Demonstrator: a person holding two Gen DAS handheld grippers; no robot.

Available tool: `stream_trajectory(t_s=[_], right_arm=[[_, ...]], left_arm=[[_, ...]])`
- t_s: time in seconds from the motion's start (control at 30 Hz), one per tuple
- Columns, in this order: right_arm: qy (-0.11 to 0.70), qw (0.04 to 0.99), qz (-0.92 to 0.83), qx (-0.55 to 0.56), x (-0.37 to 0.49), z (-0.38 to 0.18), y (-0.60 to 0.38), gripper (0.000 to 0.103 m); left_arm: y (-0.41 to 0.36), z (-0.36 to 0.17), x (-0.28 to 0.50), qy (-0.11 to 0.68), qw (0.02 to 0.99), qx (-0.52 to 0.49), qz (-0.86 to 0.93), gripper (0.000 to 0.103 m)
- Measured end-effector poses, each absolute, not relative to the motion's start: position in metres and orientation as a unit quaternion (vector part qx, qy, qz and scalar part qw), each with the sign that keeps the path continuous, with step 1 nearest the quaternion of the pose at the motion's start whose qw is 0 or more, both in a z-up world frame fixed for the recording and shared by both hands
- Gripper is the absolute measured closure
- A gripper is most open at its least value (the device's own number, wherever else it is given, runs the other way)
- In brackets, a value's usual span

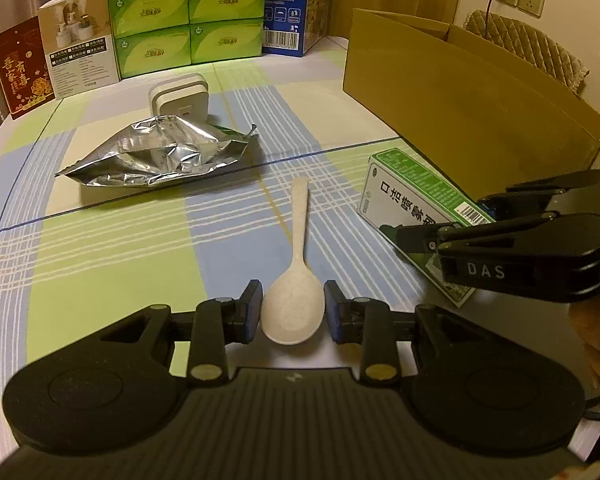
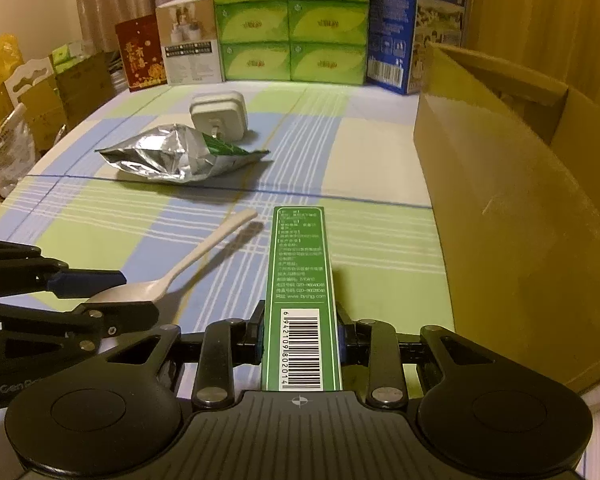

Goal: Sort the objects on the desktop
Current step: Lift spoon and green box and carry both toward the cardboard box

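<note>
Jaws on my left gripper (image 1: pixel 293 312) pinch the spoon (image 1: pixel 294 304) bowl, light and slick; my right gripper (image 2: pixel 302 338) clamps the stiff carton (image 2: pixel 300 280).

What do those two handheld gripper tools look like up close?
Both are matte black plastic. The left gripper has a ribbed centre plate, two round side discs, linkage bars with silver rivets, and blue-edged finger pads. The right gripper is built the same, with a small crosshair mark on its plate. Its side reads "DAS" in white letters.

Crinkled shiny foil bag (image 1: pixel 160 152), matt speckled spoon (image 1: pixel 294 304)
</note>
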State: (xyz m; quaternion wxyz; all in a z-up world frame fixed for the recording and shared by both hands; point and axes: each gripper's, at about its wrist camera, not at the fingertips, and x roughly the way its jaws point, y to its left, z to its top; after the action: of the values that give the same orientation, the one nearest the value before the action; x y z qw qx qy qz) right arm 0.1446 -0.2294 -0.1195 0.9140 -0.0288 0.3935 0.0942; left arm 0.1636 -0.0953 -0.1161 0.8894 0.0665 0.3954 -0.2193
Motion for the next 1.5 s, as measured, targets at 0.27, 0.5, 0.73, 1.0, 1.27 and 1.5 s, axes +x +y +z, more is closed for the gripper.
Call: stream_trajectory(t_s=[0.27, 0.5, 0.73, 1.0, 1.27, 1.5], right_arm=[[0.378, 0.921, 0.091, -0.029, 0.135, -0.104, -0.231, 0.075], [0.364, 0.926, 0.094, -0.029, 0.114, -0.077, -0.235, 0.075], [0.342, 0.936, 0.084, -0.016, 0.091, -0.042, -0.253, 0.075], [0.31, 0.949, 0.062, -0.003, 0.074, 0.002, -0.286, 0.075], [0.282, 0.959, 0.031, 0.0, 0.062, 0.036, -0.329, 0.075], [0.274, 0.962, 0.003, 0.001, 0.055, 0.046, -0.367, 0.075]], left_arm=[[-0.098, -0.106, 0.158, 0.384, 0.895, 0.064, -0.219, 0.075], [-0.102, -0.088, 0.136, 0.368, 0.908, 0.047, -0.195, 0.075], [-0.107, -0.058, 0.109, 0.351, 0.919, 0.039, -0.174, 0.075], [-0.134, -0.023, 0.088, 0.333, 0.923, 0.041, -0.189, 0.075], [-0.177, 0.01, 0.083, 0.305, 0.925, 0.05, -0.221, 0.075], [-0.212, 0.028, 0.08, 0.297, 0.922, 0.058, -0.24, 0.075]])
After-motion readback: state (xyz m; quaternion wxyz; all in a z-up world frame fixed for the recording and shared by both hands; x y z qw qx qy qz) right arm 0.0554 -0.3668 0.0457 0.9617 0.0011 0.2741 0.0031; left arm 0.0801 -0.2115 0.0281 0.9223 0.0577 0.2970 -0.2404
